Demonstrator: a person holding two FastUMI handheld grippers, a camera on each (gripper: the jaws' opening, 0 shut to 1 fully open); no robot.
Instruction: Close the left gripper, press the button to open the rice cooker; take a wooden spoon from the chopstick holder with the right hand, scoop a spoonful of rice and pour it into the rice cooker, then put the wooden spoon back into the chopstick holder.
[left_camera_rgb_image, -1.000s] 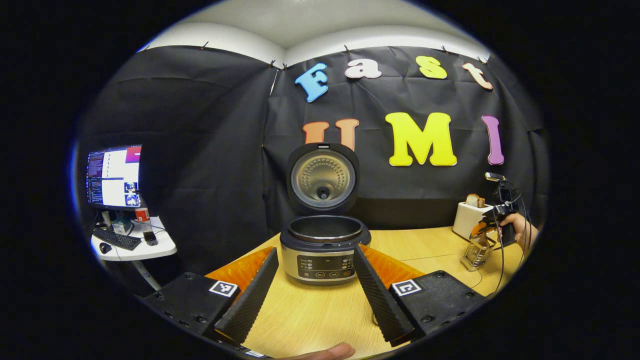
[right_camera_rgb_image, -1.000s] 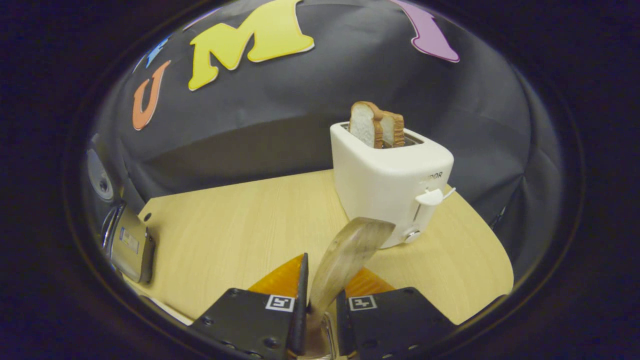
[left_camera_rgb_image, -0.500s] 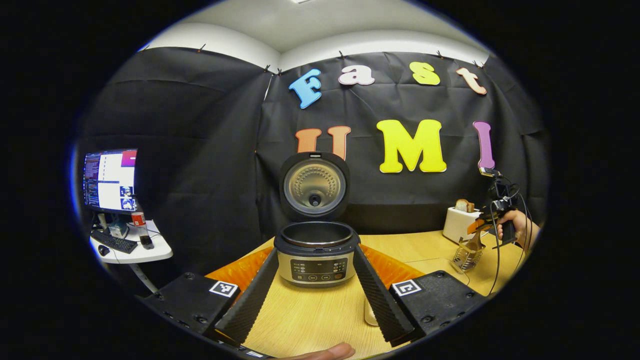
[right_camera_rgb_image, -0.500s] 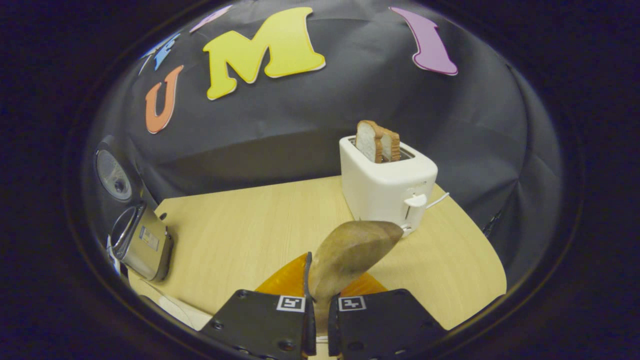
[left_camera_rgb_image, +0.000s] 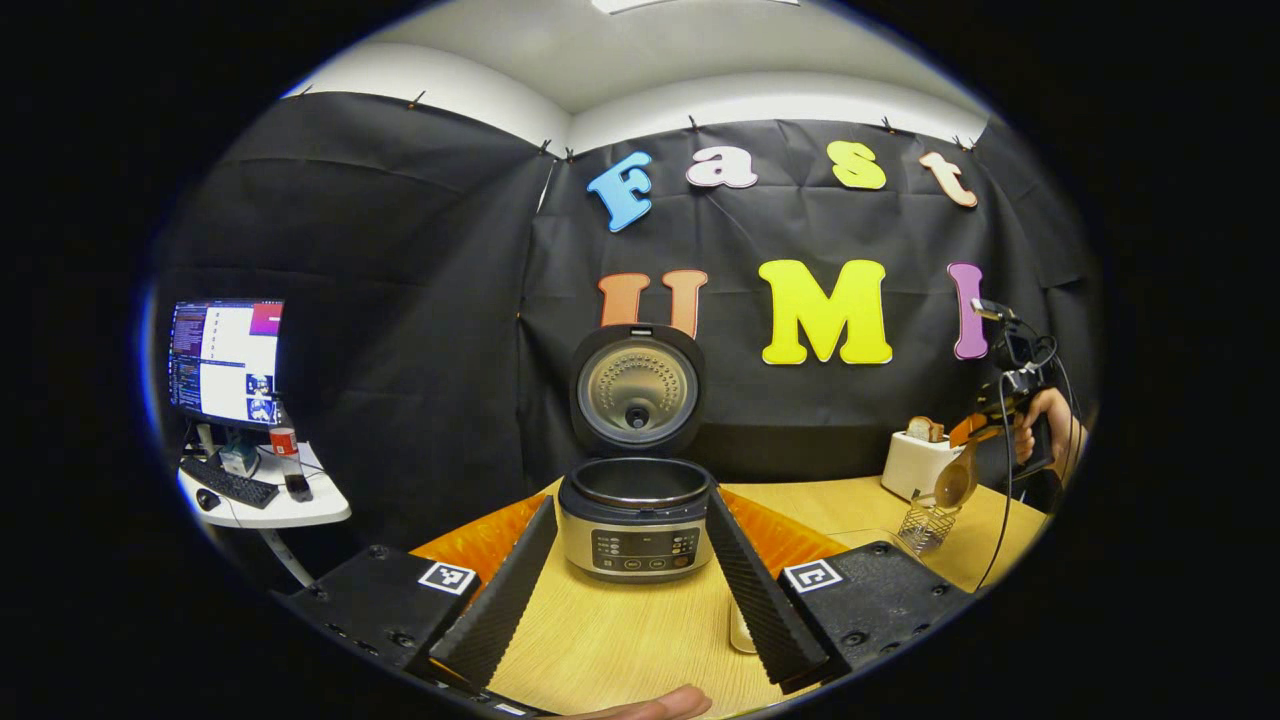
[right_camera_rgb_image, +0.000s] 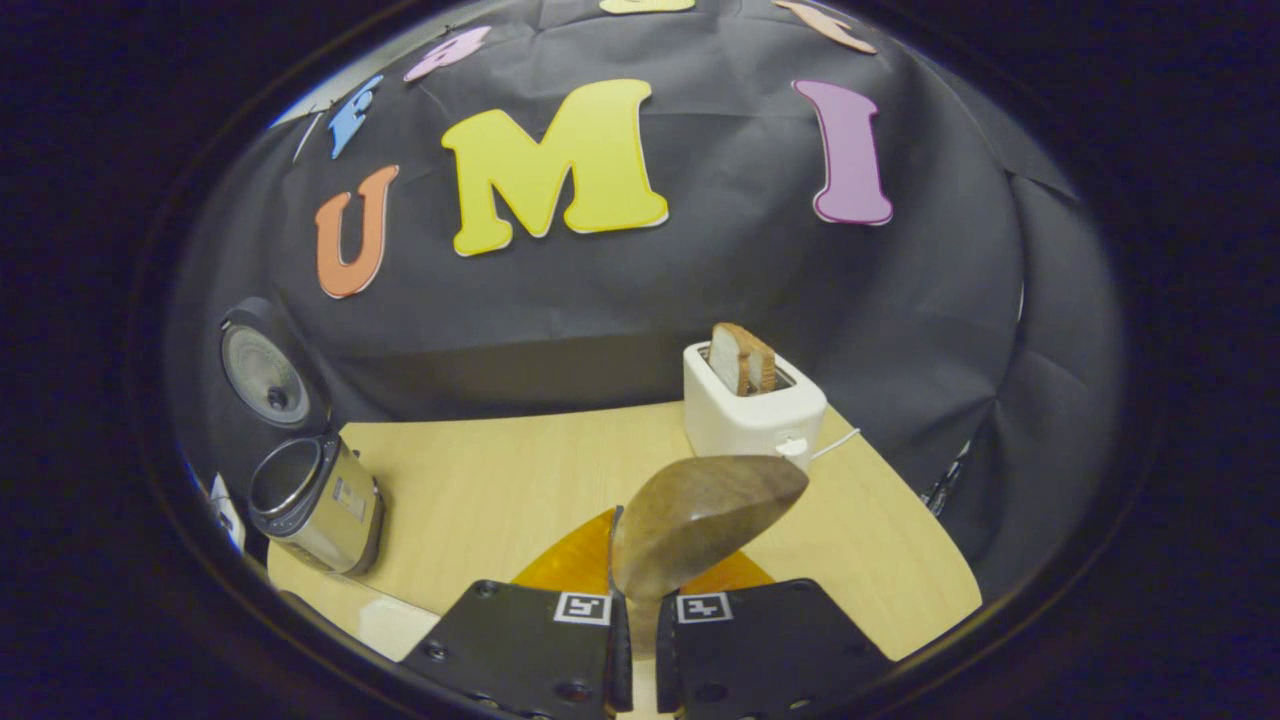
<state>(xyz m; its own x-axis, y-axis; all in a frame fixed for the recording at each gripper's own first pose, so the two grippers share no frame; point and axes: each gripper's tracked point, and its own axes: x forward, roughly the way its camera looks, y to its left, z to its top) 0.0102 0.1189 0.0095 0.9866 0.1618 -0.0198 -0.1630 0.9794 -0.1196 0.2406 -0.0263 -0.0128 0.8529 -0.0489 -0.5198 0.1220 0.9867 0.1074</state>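
Here, right hand-held gripper (right_camera_rgb_image: 640, 560) clamping wooden spoon (right_camera_rgb_image: 700, 510), left hand-held gripper (left_camera_rgb_image: 630, 560) spread, rice cooker (left_camera_rgb_image: 636, 505) lid up, labels unreadable

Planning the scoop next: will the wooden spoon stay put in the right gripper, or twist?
The spoon looks rigid, so it probably won't flex. The right gripper pinches only its narrow handle while the broad bowl sticks out ahead, so it may pivot under load. Smooth wood could slip slightly.
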